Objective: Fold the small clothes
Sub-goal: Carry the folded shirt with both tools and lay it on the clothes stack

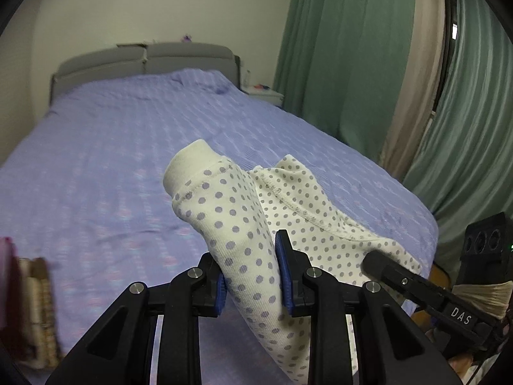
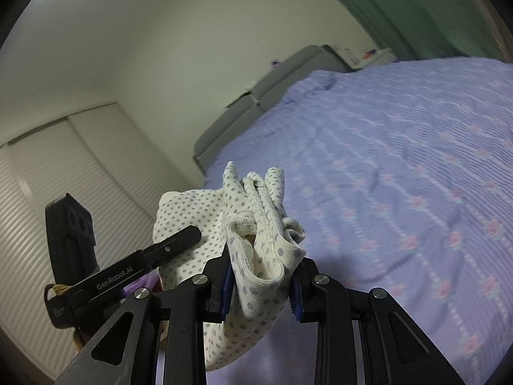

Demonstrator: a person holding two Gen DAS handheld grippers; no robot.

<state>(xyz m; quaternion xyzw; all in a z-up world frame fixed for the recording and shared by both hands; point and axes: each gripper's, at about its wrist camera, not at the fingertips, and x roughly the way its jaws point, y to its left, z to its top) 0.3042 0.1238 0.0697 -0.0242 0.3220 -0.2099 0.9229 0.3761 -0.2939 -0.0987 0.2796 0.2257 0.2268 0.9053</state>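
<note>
A small white garment with grey-purple dots (image 1: 231, 221) hangs in the air above the bed. My left gripper (image 1: 253, 276) is shut on a cuffed end of it. My right gripper (image 2: 261, 285) is shut on a bunched, seamed part of the same garment (image 2: 256, 240). The right gripper's finger (image 1: 413, 282) shows at the right of the left wrist view, against the cloth. The left gripper's finger (image 2: 150, 260) shows at the left of the right wrist view. The two grippers are close together, with the cloth slack between them.
A lilac flowered bedspread (image 1: 128, 147) covers the bed below, with a grey headboard (image 1: 144, 61) at the far end. Green curtains (image 1: 352, 64) hang on the right. A stack of folded cloth (image 1: 35, 314) lies at the left edge. White slatted wardrobe doors (image 2: 48, 176) stand left.
</note>
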